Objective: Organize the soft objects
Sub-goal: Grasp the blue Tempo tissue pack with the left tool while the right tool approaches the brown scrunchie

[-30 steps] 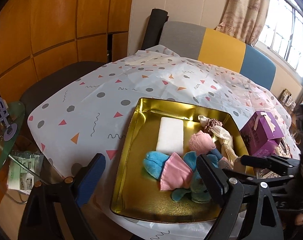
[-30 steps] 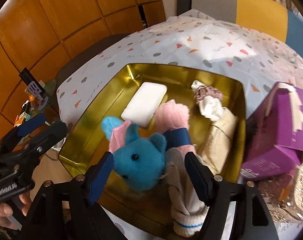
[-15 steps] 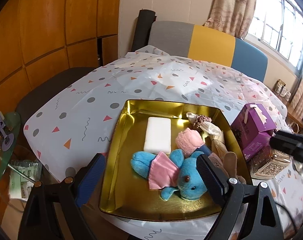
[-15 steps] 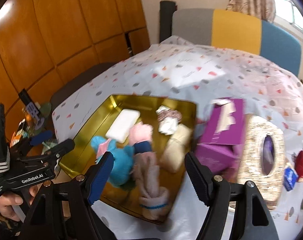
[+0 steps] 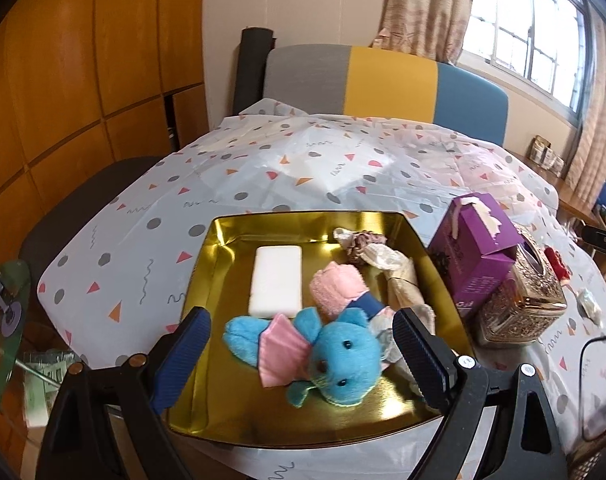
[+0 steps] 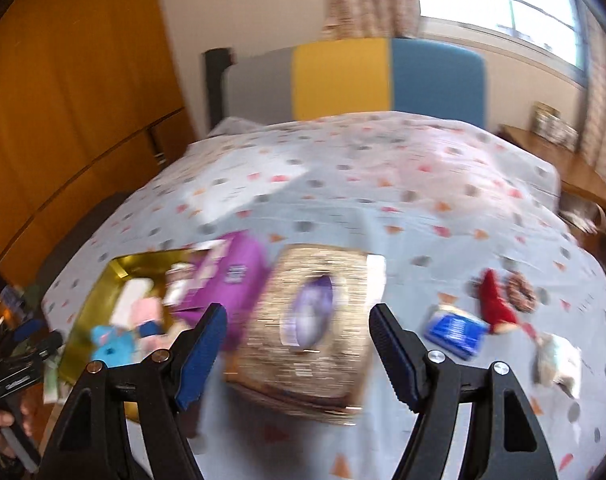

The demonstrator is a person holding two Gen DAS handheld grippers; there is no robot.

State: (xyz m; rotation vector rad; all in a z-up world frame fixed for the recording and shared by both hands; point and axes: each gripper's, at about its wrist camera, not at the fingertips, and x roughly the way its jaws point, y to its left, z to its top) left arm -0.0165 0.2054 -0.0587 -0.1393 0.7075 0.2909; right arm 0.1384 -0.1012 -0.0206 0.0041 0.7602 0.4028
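Both my grippers gape empty: left gripper over one blue plush, right gripper over one woven box.

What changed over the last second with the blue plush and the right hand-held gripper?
The right hand-held gripper, earlier over the gold tray with the blue plush between its fingers, has swung away right, empty and open, toward the ornate tissue box. The plush now lies in the tray. The left hand-held gripper stays open near the tray; the white block and pink cloth are unmoved.
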